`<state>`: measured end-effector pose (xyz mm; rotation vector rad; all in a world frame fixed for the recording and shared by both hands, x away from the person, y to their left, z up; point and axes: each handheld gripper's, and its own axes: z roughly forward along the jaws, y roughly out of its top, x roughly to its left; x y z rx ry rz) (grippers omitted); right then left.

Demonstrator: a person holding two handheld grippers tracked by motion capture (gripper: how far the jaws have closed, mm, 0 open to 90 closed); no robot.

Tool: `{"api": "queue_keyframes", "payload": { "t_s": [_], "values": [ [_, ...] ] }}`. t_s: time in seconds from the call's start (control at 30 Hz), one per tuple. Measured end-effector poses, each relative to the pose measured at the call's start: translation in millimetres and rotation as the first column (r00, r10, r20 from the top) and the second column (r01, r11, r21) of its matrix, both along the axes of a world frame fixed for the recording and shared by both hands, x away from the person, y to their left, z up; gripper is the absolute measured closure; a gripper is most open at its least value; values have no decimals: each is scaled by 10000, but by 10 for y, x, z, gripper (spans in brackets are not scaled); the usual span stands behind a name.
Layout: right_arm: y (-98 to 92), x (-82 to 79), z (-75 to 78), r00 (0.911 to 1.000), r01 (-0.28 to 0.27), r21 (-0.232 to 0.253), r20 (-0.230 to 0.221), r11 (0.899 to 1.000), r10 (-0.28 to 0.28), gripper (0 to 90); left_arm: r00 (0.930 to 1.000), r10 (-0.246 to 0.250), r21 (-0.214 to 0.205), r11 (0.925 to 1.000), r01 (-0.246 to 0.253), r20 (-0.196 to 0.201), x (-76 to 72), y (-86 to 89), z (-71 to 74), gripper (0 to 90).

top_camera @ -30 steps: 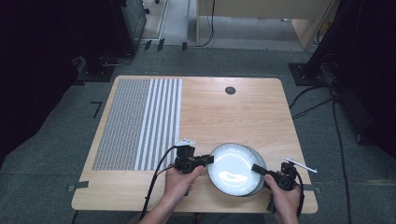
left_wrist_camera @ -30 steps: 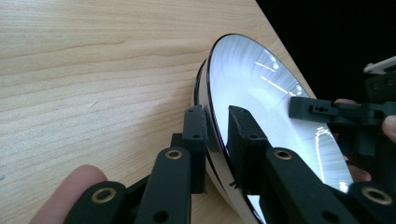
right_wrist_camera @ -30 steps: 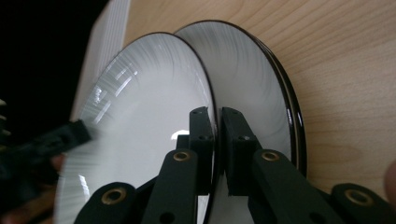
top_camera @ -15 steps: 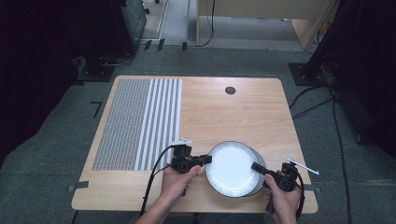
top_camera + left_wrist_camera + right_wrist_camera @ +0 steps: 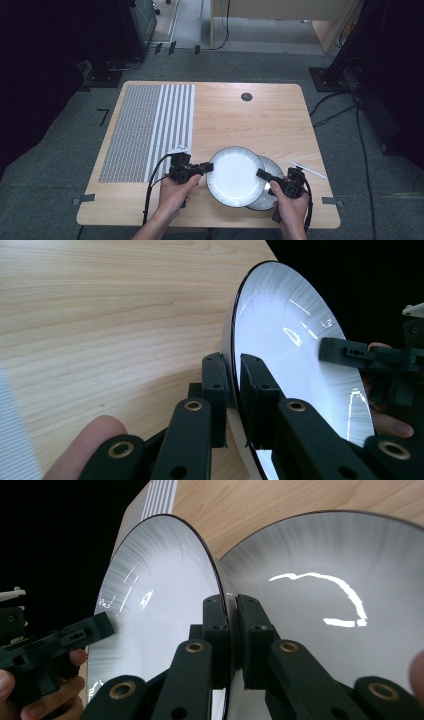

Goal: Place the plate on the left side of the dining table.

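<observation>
A: What is seen on the wooden counter [image 5: 280,120]?

B: A striped and checked mat [image 5: 150,130] is laid flat over its left part, and a small dark round hole [image 5: 246,97] is set near the far edge. Two plates are found at the near edge, between the person's hands.

A: How are the plates placed?

B: The upper plate [image 5: 235,176], white with a thin dark rim, is held offset to the left above the lower plate [image 5: 270,172], which is left lying on the counter and is largely covered by the upper one. In the right gripper view the upper plate [image 5: 160,610] is seen edge-on and apart from the lower plate [image 5: 320,610] behind it.

A: And the claws?

B: The left claw [image 5: 206,166] is clamped on the left rim of the upper plate; in the left gripper view the rim is seen pinched between the two black jaws of that claw [image 5: 234,385]. The right claw [image 5: 261,174] is clamped on the opposite rim of the same plate, with the rim pressed between its jaws [image 5: 231,615].

A: Anything smaller?

B: A thin white stick-like object [image 5: 309,169] is seen lying near the counter's right edge, just beyond the right hand [image 5: 292,207]; what it is cannot be told.
</observation>
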<state>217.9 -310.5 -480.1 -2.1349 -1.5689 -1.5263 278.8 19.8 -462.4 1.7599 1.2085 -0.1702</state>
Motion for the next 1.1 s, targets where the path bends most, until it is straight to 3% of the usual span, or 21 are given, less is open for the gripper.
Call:
{"api": "queue_keyframes", "payload": {
  "t_s": [0.1, 0.23, 0.4, 0.7, 1.1],
  "values": [
    [157, 84, 38, 9999, -164, -181, 48, 9997, 165, 843, 9996, 235, 173, 9996, -238, 145, 6, 110, 10, 829],
    [315, 175, 86, 9993, -354, -345, 123, 9988, 358, 843, 9983, 562, 75, 9984, -563, 143, 40, 305, 13, 834],
    [457, 260, 122, 9984, -542, -451, 140, 9975, 549, 843, 9978, 651, 207, 9976, -654, 136, 87, 444, 48, 835],
    [823, 489, 138, 9965, -833, -37, -21, 9965, 833, 844, 9931, 1108, 512, 9923, -1127, 385, 168, 755, 152, 830],
    [1160, 759, 201, 9921, -1251, 314, -14, 9916, 1252, 843, 9853, 1572, 768, 9838, -1622, 674, 306, 1087, 284, 836]
  ]
}}
